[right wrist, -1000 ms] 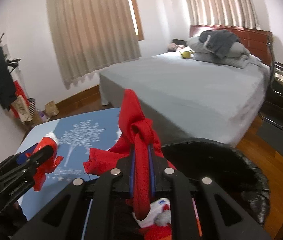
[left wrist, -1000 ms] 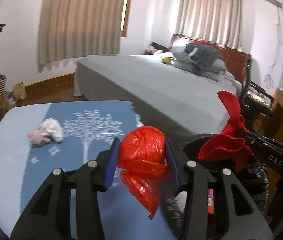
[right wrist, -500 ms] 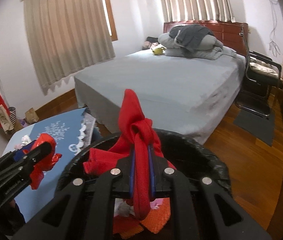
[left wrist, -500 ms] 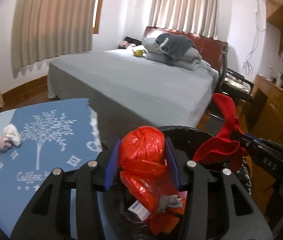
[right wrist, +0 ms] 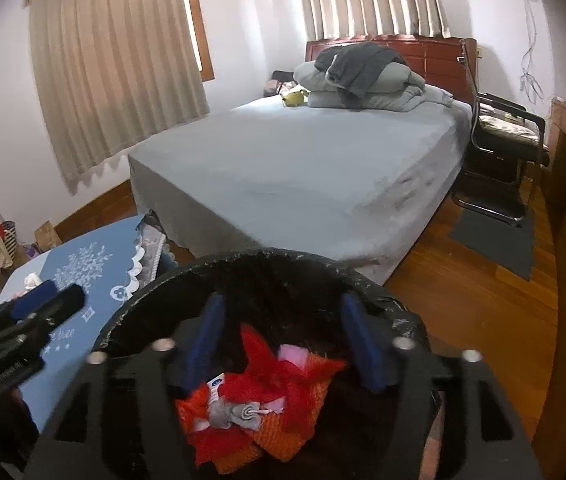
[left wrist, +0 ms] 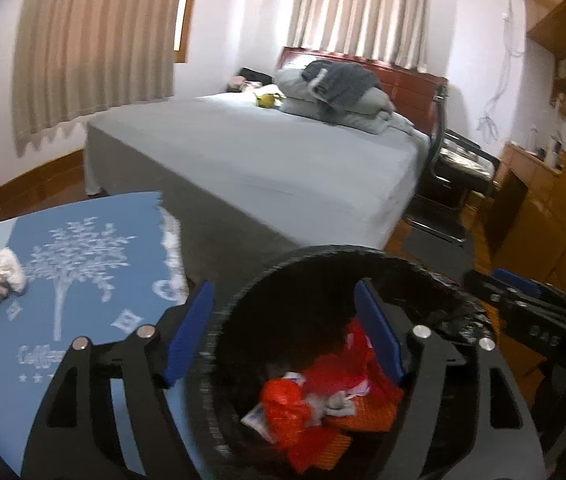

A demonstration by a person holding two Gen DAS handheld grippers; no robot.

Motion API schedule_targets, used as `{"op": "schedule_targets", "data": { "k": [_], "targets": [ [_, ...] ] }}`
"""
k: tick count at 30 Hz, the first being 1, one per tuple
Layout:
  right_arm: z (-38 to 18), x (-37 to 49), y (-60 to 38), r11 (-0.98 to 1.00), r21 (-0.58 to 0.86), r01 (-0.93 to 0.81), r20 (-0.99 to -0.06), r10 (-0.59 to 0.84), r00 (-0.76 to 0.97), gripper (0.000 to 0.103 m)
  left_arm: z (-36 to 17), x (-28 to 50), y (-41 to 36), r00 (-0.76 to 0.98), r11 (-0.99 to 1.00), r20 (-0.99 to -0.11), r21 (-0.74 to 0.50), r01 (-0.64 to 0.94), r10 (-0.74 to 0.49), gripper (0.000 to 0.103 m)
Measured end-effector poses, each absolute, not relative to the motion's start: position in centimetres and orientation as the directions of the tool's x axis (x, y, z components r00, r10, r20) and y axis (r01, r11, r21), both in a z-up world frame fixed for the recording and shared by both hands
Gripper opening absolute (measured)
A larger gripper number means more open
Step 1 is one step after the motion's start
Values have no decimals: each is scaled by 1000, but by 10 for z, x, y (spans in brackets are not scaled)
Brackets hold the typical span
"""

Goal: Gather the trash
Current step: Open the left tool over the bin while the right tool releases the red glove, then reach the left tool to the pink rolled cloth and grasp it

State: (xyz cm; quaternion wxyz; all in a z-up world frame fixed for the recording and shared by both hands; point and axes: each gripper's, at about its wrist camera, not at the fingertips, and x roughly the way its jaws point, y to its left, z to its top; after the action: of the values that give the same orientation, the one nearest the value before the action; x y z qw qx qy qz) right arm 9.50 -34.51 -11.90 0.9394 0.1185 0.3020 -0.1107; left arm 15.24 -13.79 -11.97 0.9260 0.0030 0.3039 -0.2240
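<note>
Left wrist view: bed [left wrist: 267,160] fills centre frame, blue table [left wrist: 83,280] at lower left w/ a white-and-pink wad [left wrist: 3,276] left on it, prob. the next pickup. Black-lined bin [left wrist: 323,256] sits low centre, so drops fall straight in. Red trash [left wrist: 303,412] lies in its bottom. Left gripper [left wrist: 283,332] jaws opening, nothing between them. Right gripper [right wrist: 283,340] over the bin too, jaws opening, empty; the blur makes this less sure.
</note>
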Motion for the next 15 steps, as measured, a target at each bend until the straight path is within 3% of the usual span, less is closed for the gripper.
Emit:
{"op": "schedule_targets", "data": {
  "k": [2, 4, 15],
  "targets": [
    [-117, 94, -341, 950, 147, 276, -581, -143, 802, 91, -119, 155, -122, 738, 919, -562, -118, 376, -374, 79],
    [-115, 95, -335, 954, 141, 263, -570, -139, 810, 98, -118, 157, -102, 762, 939, -559, -105, 326, -327, 87],
    [-110, 135, -265, 982, 150, 117, -561, -13, 828, 98, -115, 167, 8, 821, 996, -565, -55, 65, -84, 92]
  ]
}}
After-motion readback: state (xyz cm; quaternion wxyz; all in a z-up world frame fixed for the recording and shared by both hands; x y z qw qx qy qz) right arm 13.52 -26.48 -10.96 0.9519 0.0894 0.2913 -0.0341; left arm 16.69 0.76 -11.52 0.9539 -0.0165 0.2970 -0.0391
